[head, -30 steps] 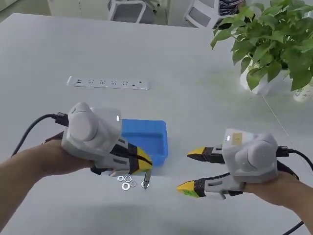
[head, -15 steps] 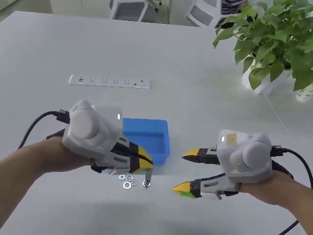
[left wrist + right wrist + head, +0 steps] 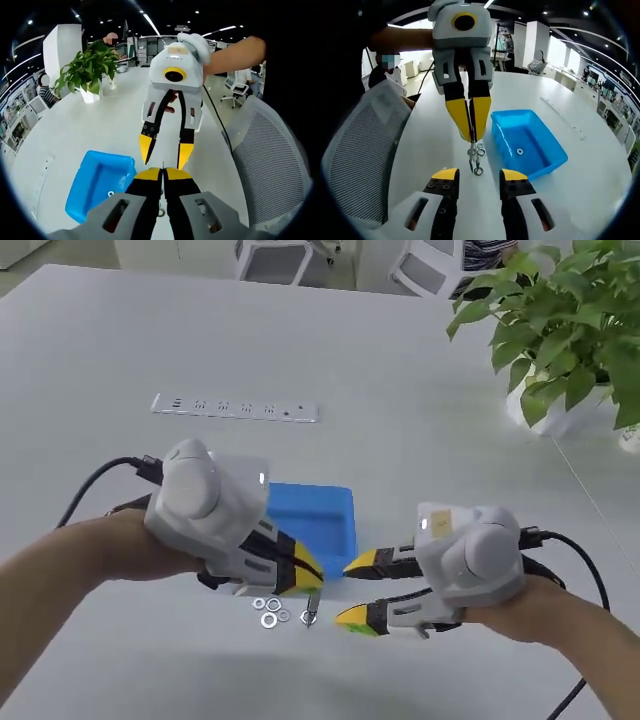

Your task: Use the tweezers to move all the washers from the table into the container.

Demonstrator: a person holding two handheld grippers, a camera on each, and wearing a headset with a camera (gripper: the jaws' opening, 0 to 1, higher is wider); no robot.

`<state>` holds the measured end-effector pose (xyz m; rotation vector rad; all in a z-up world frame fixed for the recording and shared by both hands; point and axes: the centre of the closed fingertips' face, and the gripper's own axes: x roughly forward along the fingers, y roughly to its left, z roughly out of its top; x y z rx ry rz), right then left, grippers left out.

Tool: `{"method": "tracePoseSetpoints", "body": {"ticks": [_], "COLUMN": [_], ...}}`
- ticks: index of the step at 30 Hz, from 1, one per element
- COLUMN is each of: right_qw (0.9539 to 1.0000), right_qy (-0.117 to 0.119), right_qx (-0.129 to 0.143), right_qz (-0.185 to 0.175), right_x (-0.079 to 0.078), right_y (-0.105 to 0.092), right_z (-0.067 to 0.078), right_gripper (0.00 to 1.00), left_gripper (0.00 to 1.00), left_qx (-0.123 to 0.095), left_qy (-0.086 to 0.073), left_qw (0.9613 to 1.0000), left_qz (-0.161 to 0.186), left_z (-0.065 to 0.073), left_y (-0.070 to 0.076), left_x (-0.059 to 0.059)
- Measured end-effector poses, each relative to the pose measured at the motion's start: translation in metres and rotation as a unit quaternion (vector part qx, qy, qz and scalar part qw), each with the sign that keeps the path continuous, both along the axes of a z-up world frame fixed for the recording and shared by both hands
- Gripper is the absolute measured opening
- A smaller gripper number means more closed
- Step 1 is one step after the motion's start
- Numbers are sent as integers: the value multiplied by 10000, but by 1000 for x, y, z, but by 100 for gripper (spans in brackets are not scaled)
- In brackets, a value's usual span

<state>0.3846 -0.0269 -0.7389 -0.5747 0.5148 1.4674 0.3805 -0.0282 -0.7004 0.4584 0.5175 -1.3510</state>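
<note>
A white power strip [image 3: 235, 409] lies flat toward the far left. A leafy green plant [image 3: 570, 320] in a white pot stands far right. Office chairs [image 3: 270, 255] sit behind both.

Your left gripper [image 3: 303, 572] hides the near-left corner of the shallow blue plastic container [image 3: 335, 525]. On the thin metal tweezers [image 3: 311, 612], the tips are too small to tell whether they grip a silver washer [image 3: 478, 171].
</note>
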Motion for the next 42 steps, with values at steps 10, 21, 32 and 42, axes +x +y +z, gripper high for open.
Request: {"method": "tracePoseSetpoints", "body": {"ticks": [10, 21, 32, 42], "right_qw": [9990, 9965, 9948, 9947], "right_qy": [-33, -17, -87, -162], "right_qx": [-182, -320, -421, -485], "right_qz": [416, 770, 923, 897], "right_x": [-3, -6, -9, -9], "right_y": [14, 27, 28, 26], "right_z": [-15, -26, -31, -32], "right_gripper": [25, 15, 10, 8], "left_gripper": [5, 5, 5, 6], "left_qx": [67, 89, 85, 107], "left_qy": [31, 77, 91, 96], "left_qw": [10000, 9999, 9999, 9999], "left_qz": [-58, -86, -72, -88], "left_z": [0, 1, 0, 2], "left_y": [1, 2, 3, -1], "left_x": [-1, -4, -1, -5]}}
